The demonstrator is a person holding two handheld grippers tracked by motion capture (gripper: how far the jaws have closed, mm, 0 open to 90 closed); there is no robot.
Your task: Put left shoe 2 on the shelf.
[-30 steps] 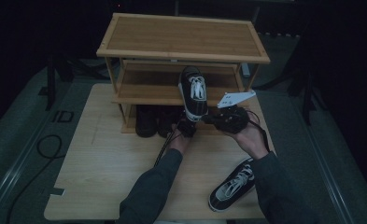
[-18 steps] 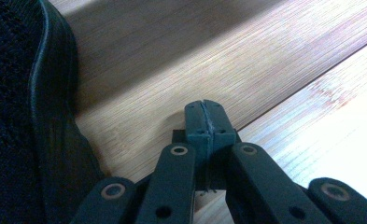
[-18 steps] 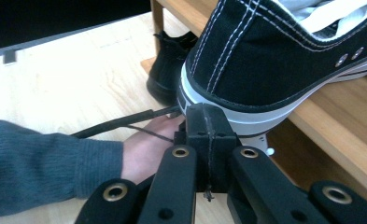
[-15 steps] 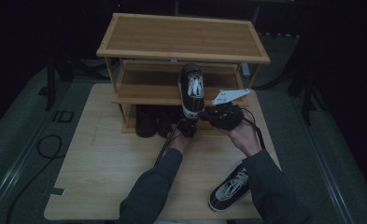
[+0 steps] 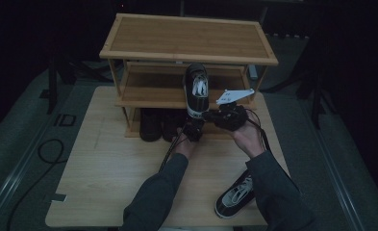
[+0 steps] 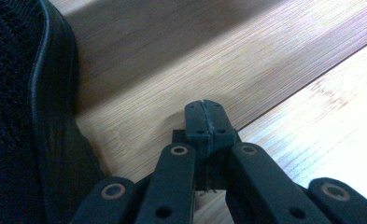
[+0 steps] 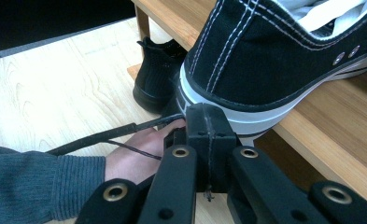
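sneaker [image 5: 196, 91]: heel overhangs shelf [image 5: 148, 96] edge, could tip off if nudged
right hand-held gripper [image 7: 208, 122]: jaws pressed together, touching heel
left hand-held gripper [image 6: 208, 117]: pressed together, empty, below shelf

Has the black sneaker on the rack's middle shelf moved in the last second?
Yes. The black sneaker has slid a little deeper onto the middle shelf, its heel overhanging the shelf's front edge less than before.

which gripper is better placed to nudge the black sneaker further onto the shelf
Likely the right gripper: its shut jaws sit at the heel of the black canvas sneaker on the wooden shelf.
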